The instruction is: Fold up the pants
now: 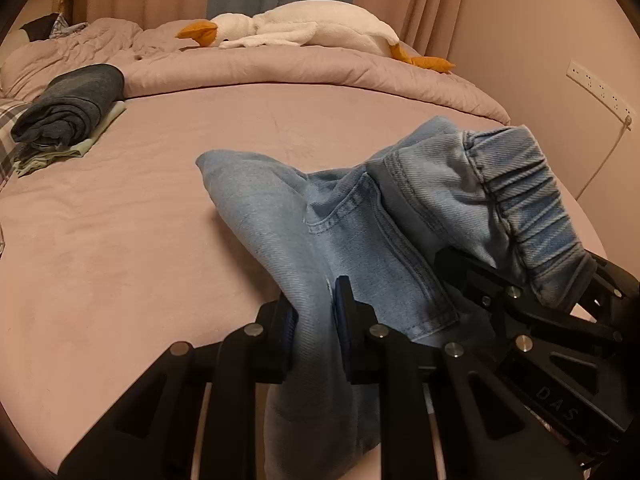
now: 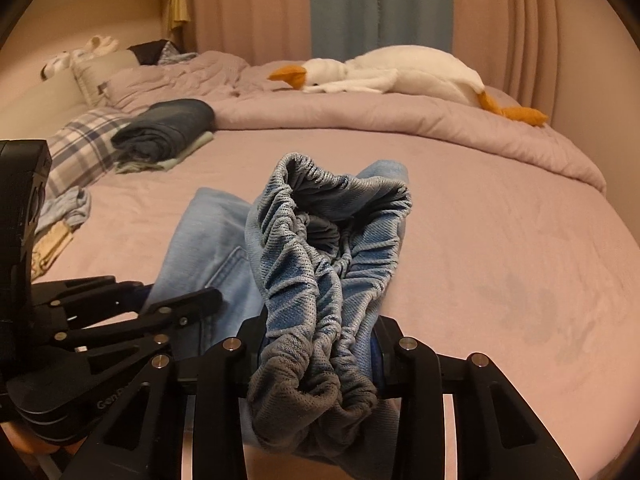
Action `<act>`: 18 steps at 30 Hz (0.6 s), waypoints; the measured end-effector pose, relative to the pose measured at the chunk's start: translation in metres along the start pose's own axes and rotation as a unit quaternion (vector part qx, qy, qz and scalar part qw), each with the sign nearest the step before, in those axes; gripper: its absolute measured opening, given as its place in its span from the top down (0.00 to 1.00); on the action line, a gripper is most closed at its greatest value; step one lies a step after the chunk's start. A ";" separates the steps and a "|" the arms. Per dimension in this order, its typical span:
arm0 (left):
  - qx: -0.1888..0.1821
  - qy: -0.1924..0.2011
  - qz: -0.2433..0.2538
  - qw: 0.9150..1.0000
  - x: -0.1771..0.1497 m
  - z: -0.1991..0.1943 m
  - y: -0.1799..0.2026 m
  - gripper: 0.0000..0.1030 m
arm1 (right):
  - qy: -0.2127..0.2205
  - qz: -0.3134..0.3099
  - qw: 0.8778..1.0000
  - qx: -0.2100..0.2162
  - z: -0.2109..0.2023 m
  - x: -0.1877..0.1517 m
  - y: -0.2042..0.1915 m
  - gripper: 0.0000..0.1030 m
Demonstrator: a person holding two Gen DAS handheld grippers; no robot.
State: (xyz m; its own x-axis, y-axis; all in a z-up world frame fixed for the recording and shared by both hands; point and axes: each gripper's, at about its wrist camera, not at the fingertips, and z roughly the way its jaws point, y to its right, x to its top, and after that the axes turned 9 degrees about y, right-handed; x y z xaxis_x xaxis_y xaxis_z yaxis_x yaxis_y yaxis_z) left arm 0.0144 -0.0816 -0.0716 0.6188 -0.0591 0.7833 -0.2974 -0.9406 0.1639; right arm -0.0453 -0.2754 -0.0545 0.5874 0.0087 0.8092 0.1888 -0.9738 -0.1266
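Light blue denim pants [image 1: 360,216] with a gathered elastic waistband hang lifted above the pink bed sheet [image 1: 120,240], bunched between our two tools. We hold the left hand-held gripper [image 1: 314,316] angled down toward the mattress, its black fingers closed tight on a fold of the denim, the blue pads [image 1: 342,300] pressing the cloth from both sides. In the right wrist view, our right hand-held gripper [image 2: 320,356] tilts down at much the same slant and clamps the crumpled waistband [image 2: 320,248], which bulges up thickly between its fingers; the jaws stand partly apart only because of the wad of fabric they pinch. Both tools sit close together, the right one showing at the lower right edge of the left wrist view, the left one at the lower left of the right wrist view.

Farther across the bed lies a folded stack of dark blue and pale green clothes [image 1: 68,112], well apart from the pants. Behind it a rumpled mauve quilt [image 1: 280,68] carries a white plush goose [image 1: 312,28] with orange beak and feet. Pink and blue curtains [image 2: 360,4] hang at the back, and a plaid pillow [image 2: 80,148] rests at the left.
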 end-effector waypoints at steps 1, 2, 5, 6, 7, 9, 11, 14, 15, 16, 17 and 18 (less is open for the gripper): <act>0.000 0.001 -0.002 1.000 0.000 -0.002 -0.001 0.84 | 0.001 -0.001 1.000 0.002 -0.001 0.000 -0.002 0.62; 0.001 0.002 -0.003 1.000 -0.001 -0.004 -0.002 0.84 | 0.002 -0.001 1.000 0.005 -0.002 0.000 -0.004 0.62; 0.004 0.010 -0.008 1.000 0.000 -0.013 -0.005 0.84 | 0.006 -0.004 1.000 0.012 -0.004 0.003 -0.008 0.62; 0.006 0.014 -0.010 1.000 0.000 -0.017 -0.007 0.84 | 0.007 -0.005 1.000 0.014 -0.006 0.003 -0.009 0.62; 0.007 0.016 -0.011 1.000 0.000 -0.019 -0.008 0.84 | 0.008 -0.007 1.000 0.017 -0.007 0.004 -0.011 0.62; 0.010 0.023 -0.013 1.000 0.001 -0.027 -0.011 0.84 | 0.012 -0.009 1.000 0.022 -0.010 0.007 -0.015 0.62; 0.015 0.030 -0.012 0.999 0.000 -0.033 -0.012 0.84 | 0.017 -0.012 0.999 0.026 -0.013 0.009 -0.020 0.62; 0.021 0.036 -0.013 0.999 -0.001 -0.040 -0.017 0.84 | 0.022 -0.020 0.999 0.034 -0.016 0.011 -0.028 0.62; 0.022 0.037 -0.015 0.999 -0.002 -0.042 -0.019 0.84 | 0.024 -0.022 0.999 0.037 -0.017 0.012 -0.030 0.62; 0.023 0.038 -0.017 0.999 -0.003 -0.045 -0.021 0.84 | 0.025 -0.025 0.999 0.039 -0.018 0.012 -0.032 0.62; 0.025 0.039 -0.018 0.999 -0.003 -0.046 -0.022 0.84 | 0.026 -0.028 0.998 0.042 -0.018 0.013 -0.036 0.62; 0.027 0.041 -0.020 0.999 -0.004 -0.049 -0.024 0.84 | 0.026 -0.030 0.998 0.044 -0.018 0.013 -0.036 0.62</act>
State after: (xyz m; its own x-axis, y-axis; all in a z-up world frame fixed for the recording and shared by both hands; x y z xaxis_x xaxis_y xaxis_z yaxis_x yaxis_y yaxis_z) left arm -0.0162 -0.0424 -0.0492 0.5671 0.0038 0.8236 -0.2325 -0.9586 0.1645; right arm -0.0587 -0.2440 -0.0284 0.5318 0.0514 0.8453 0.2910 -0.9485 -0.1254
